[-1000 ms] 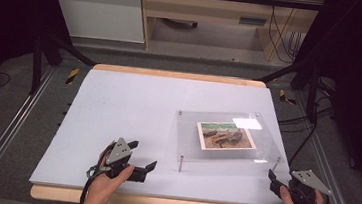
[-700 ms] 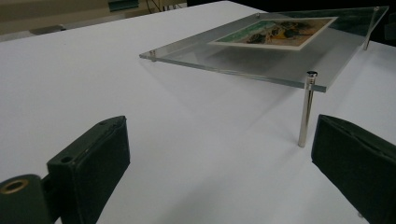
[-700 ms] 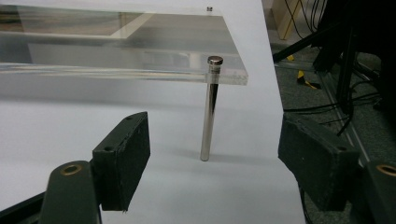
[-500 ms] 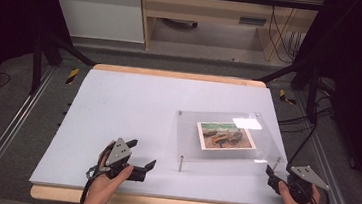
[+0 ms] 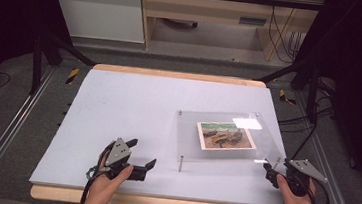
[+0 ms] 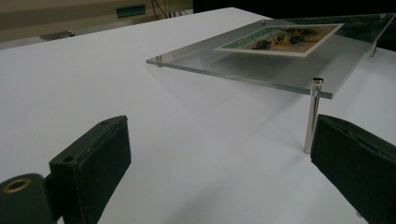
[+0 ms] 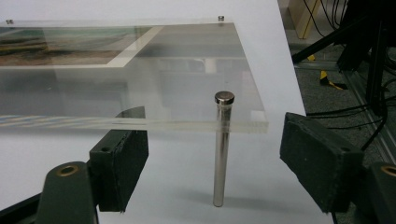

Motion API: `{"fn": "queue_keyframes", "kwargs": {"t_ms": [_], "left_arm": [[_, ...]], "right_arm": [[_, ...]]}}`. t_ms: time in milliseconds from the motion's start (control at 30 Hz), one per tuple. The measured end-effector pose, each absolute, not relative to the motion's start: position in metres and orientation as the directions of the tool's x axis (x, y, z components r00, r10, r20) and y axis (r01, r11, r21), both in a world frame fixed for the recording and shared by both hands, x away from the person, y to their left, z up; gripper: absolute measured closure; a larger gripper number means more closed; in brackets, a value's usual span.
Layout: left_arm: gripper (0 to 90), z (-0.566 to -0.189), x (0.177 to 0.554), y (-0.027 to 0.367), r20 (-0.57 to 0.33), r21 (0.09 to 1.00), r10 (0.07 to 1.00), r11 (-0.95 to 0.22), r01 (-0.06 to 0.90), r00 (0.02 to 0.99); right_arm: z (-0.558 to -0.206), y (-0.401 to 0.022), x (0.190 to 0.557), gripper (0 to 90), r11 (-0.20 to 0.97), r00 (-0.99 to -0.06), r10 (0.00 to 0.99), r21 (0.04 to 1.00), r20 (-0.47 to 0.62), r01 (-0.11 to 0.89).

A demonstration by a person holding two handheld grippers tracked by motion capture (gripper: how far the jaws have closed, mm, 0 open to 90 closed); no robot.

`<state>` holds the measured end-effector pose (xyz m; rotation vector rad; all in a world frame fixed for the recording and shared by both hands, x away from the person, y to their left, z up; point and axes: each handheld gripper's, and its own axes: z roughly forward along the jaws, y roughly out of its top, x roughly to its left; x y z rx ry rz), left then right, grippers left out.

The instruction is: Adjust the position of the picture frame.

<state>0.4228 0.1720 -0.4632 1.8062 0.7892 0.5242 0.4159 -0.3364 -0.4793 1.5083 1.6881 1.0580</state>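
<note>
A clear acrylic plate (image 5: 226,136) with a small landscape picture (image 5: 226,136) under it sits right of centre on the white board. Tall metal pins hold up its front corners, the left pin (image 5: 180,163) and the right pin (image 5: 277,162); its back edge sits low. My left gripper (image 5: 142,152) lies open on the board left of the left pin (image 6: 313,116), which stands just beyond its right jaw. My right gripper (image 7: 212,140) is open at the front right corner, the right pin (image 7: 222,149) standing between its jaws, not touched. The plate's edge (image 7: 140,125) crosses above them.
The white board (image 5: 118,106) rests on a wooden table with metal rails on both sides. Cables (image 5: 312,129) and black stand legs lie on the floor to the right. A wooden desk and white cabinet stand beyond the far edge.
My right gripper has moved left and a little forward, up to the plate's front right pin. The left gripper and the plate have stayed put.
</note>
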Motion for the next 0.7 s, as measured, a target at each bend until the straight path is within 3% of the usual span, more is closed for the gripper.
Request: {"fn": "queue_keyframes", "kwargs": {"t_ms": [133,467,700], "left_arm": [[4.6,-0.4632,0.4226,0.1713,-0.026,0.934,0.722,-0.229,0.274,0.691],[4.5,-0.4634,0.4209,0.1674,-0.039,0.932,0.711,-0.227,0.282,0.702],[4.5,-0.4633,0.4195,0.1645,-0.034,0.931,0.701,-0.237,0.277,0.712]], "right_arm": [[-0.4789,-0.3361,0.4174,26.9,0.033,-0.171,0.984,0.874,0.057,0.485],[-0.4800,-0.3374,0.4219,53.3,0.043,-0.185,0.981,0.872,0.055,0.488],[-0.4818,-0.3387,0.4255,66.8,0.053,-0.206,0.977,0.875,0.054,0.481]]}}
